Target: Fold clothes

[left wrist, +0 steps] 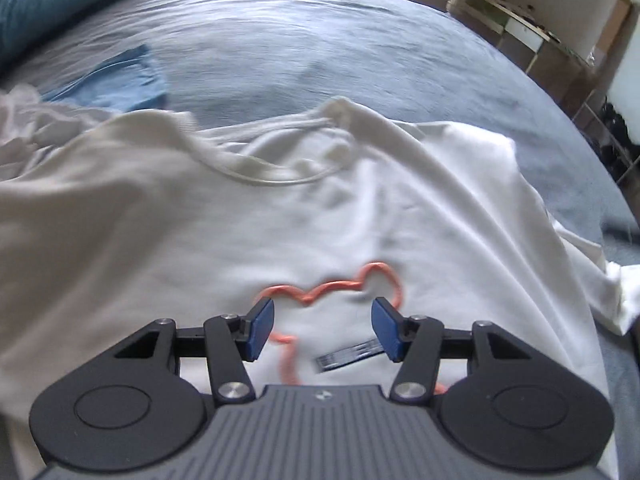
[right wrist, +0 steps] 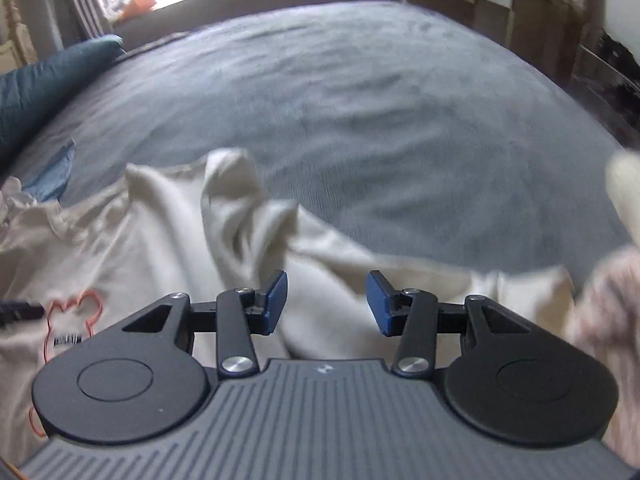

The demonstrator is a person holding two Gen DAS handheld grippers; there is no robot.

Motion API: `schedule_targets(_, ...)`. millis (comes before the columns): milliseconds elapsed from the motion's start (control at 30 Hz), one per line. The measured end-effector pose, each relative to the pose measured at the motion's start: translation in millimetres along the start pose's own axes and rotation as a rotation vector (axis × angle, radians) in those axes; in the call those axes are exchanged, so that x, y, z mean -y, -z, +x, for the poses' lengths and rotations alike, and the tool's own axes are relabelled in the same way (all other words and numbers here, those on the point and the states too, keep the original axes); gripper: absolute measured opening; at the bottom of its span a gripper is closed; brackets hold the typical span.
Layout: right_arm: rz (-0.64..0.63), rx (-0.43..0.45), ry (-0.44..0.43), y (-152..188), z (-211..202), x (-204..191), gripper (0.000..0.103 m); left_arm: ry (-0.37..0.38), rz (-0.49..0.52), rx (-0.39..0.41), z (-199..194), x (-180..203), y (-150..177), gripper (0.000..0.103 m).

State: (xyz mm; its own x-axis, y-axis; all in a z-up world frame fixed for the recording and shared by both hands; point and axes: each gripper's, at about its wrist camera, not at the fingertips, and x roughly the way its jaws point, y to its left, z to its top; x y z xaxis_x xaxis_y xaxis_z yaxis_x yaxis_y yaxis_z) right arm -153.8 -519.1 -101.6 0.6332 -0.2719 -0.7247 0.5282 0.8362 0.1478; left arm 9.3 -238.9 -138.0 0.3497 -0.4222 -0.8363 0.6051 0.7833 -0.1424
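Left claw [left wrist: 323, 328] hangs released over the white T-shirt's [left wrist: 200, 232] chest, collar pointing away; right claw [right wrist: 327, 303], also released, is nearer its rumpled sleeve [right wrist: 240, 208].

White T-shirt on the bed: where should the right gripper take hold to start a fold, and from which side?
On the white T-shirt, grip the bunched sleeve that stands up off the grey bedspread. Its raised ridge offers an edge to pinch. Bring the open right gripper in from above, on the near side, jaws astride the ridge.
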Motion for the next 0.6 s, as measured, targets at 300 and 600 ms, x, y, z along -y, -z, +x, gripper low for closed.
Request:
schedule_targets(300, 0.128, -0.167, -0.401, -83, 152, -9, 0.055, -0.153, -0.01, 0.151, 33, 13, -31, 0.055)
schedule_targets(600, -0.13, -0.124, -0.321, -95, 157, -35, 0.008, -0.278, -0.024, 0.181, 68, -13, -56, 0.056)
